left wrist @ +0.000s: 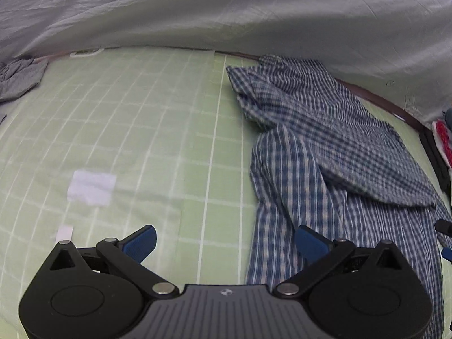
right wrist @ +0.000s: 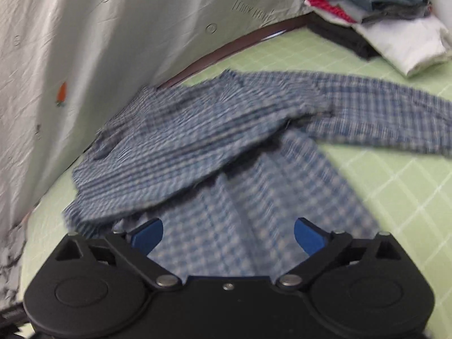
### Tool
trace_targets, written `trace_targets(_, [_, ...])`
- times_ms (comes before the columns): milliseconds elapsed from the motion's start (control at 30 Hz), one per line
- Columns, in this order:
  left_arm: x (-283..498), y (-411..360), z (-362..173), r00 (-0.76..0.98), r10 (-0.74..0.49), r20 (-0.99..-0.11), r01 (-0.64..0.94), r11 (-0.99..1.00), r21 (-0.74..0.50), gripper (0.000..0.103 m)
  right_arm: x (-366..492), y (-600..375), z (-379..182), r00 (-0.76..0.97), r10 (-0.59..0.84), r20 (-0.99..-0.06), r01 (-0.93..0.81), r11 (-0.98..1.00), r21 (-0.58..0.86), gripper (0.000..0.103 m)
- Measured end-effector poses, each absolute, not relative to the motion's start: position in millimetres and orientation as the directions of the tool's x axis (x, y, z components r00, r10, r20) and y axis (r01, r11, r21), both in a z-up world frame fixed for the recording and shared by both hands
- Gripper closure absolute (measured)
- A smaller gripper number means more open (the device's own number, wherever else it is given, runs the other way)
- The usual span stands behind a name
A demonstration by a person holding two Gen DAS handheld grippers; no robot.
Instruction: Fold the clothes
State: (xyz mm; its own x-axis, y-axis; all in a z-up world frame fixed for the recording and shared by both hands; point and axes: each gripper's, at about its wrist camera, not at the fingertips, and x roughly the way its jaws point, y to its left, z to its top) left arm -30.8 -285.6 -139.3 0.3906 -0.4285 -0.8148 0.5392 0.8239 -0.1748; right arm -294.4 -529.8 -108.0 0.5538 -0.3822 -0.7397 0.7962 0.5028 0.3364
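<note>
A blue checked shirt [right wrist: 214, 141] lies rumpled on the green gridded mat [left wrist: 127, 130], partly doubled over, long axis running near to far. The right gripper [right wrist: 228, 237] hangs directly over its near part, jaws apart and empty; the left gripper [left wrist: 226, 243], also apart, straddles its left edge. Only the right view shows the outstretched sleeve [right wrist: 389, 107] and the folded stack [right wrist: 375, 19] far right.

The green checked bed [left wrist: 147, 130] lies bare and wide to the left of the plaid shirt [left wrist: 325, 147], with only a grey cloth [left wrist: 19, 79] at its far left edge. A hanging white sheet [left wrist: 226, 22] walls off the far side just behind the shirt. In the right wrist view a stack of folded clothes [right wrist: 381, 19] blocks the far right corner, with open bed between stack and sleeve.
</note>
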Motion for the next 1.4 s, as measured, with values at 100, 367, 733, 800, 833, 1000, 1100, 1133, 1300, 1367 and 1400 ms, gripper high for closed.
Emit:
trace_targets(100, [9.8, -304.3, -135.7, 0.410, -0.436, -0.801, 0.523, 0.832, -0.185, 0.000, -277.8, -564.5, -107.5, 0.506, -0.455, -0.733, 0.822, 0.512, 0.249, 0.001])
trace_targets(367, [133.0, -359.5, -145.3, 0.412, -0.467, -0.782, 0.390, 0.866, -0.312, 0.000, -237.6, -661.2, -121.0, 0.414, -0.490, -0.767, 0.875, 0.447, 0.186, 0.012])
trace_targets(733, [198.8, -420.7, -168.0, 0.297, -0.517, -0.803, 0.473, 0.810, -0.347, 0.011, -227.7, -706.4, -142.1, 0.430, -0.417, -0.801, 0.869, 0.430, 0.243, 0.034])
trace_targets(800, [205.7, -430.9, -171.9, 0.271, -0.523, -0.808, 0.495, 0.796, -0.349, 0.025, -224.0, -705.2, -142.1, 0.428, -0.418, -0.801, 0.862, 0.454, 0.224, 0.051])
trace_targets(833, [209.2, -436.0, -173.9, 0.259, -0.525, -0.811, 0.505, 0.789, -0.350, 0.026, -222.0, -704.7, -142.0, 0.425, -0.418, -0.803, 0.859, 0.466, 0.212, 0.056])
trace_targets(1000, [214.1, -443.3, -176.1, 0.238, -0.551, -0.800, 0.478, 0.783, -0.397, 0.100, -215.9, -702.6, -135.2, 0.461, -0.422, -0.780, 0.827, 0.524, 0.204, 0.097])
trace_targets(1100, [213.6, -445.9, -167.2, 0.271, -0.558, -0.784, 0.472, 0.787, -0.397, 0.100, -212.2, -698.5, -117.3, 0.468, -0.480, -0.742, 0.814, 0.561, 0.151, 0.098])
trace_targets(1133, [213.5, -447.4, -162.1, 0.284, -0.563, -0.776, 0.475, 0.786, -0.396, 0.100, -212.9, -699.0, -107.9, 0.478, -0.503, -0.720, 0.811, 0.568, 0.141, 0.099])
trace_targets(1300, [207.8, -470.0, -133.6, 0.337, -0.579, -0.743, 0.515, 0.774, -0.369, 0.100, -220.9, -713.4, -57.1, 0.511, -0.613, -0.602, 0.819, 0.560, 0.126, 0.099])
trace_targets(1367, [203.2, -485.0, -125.4, 0.356, -0.570, -0.740, 0.540, 0.772, -0.335, 0.100, -222.0, -722.2, -43.8, 0.512, -0.639, -0.575, 0.825, 0.551, 0.122, 0.099])
trace_targets(1400, [200.9, -492.5, -121.3, 0.365, -0.567, -0.739, 0.552, 0.771, -0.318, 0.100, -220.7, -726.9, -40.9, 0.498, -0.653, -0.570, 0.832, 0.545, 0.103, 0.099])
